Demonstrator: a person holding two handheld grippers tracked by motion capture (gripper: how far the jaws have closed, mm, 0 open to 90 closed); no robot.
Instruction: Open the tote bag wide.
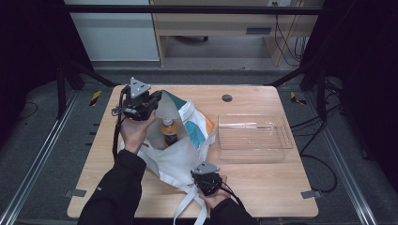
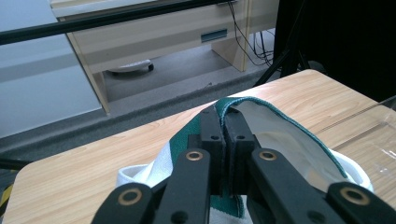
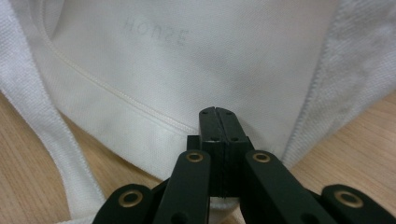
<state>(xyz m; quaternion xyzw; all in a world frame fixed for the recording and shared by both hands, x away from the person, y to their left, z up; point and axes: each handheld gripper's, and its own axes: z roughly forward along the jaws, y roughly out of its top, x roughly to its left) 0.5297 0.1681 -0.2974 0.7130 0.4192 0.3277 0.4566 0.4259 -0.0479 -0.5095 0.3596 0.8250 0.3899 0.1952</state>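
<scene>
a light wooden table [image 1: 263, 187] stood on grey floor [image 1: 47, 154]; beyond it sat a pale wooden cabinet [image 1: 211, 28], with dark curtains [image 1: 366, 70] on either side.

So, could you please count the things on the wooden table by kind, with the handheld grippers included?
White cloth tote bag with green and orange panels: 1
Bottle of orange drink inside the bag: 1
Clear plastic tray: 1
Black two-jaw grippers: 2, the left gripper and the right gripper, each shut on the bag
Total: 5
</scene>
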